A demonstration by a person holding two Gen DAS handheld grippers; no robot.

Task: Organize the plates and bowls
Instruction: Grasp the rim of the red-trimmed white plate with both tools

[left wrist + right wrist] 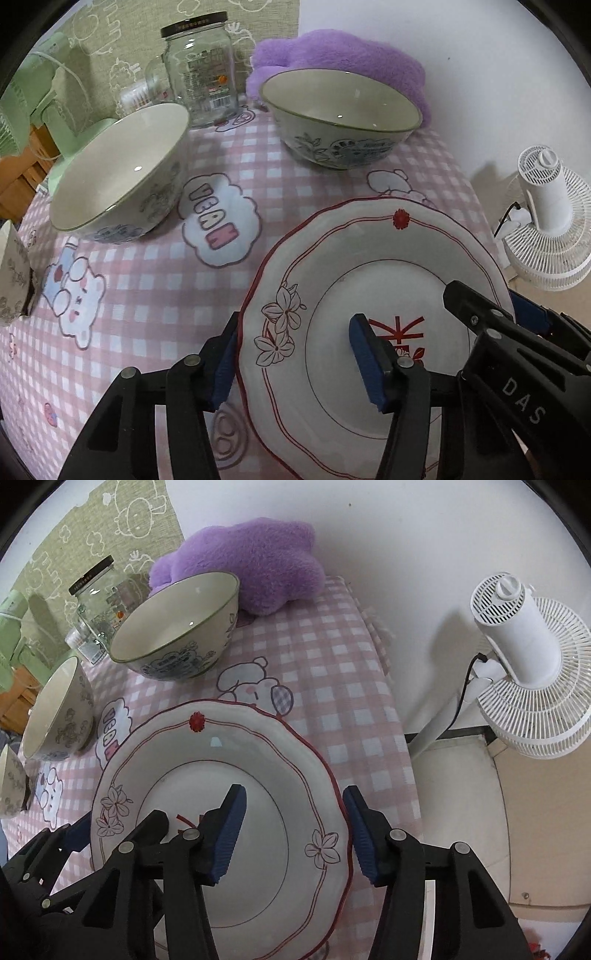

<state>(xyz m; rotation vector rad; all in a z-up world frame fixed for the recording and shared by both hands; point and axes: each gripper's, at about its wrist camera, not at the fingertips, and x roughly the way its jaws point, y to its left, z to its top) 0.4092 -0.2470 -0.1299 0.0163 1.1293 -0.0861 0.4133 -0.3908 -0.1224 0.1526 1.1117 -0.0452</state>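
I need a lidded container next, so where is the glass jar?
In the left wrist view the glass jar stands at the table's far edge, top left, behind the two bowls and left of the purple cushion.

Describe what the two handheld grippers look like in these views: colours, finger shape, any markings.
Both are alike: the left gripper and right gripper have matte black angular linkage arms joined by round silver pivot pins, ending in blue ribbed finger pads. White letters "DAS" mark the right gripper's black body. No cables, hands or sleeves show.

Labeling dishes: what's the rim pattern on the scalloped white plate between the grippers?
Scalloped white plate: red edge, thin double red line, outlined flowers, one red blossom. Right wrist view.
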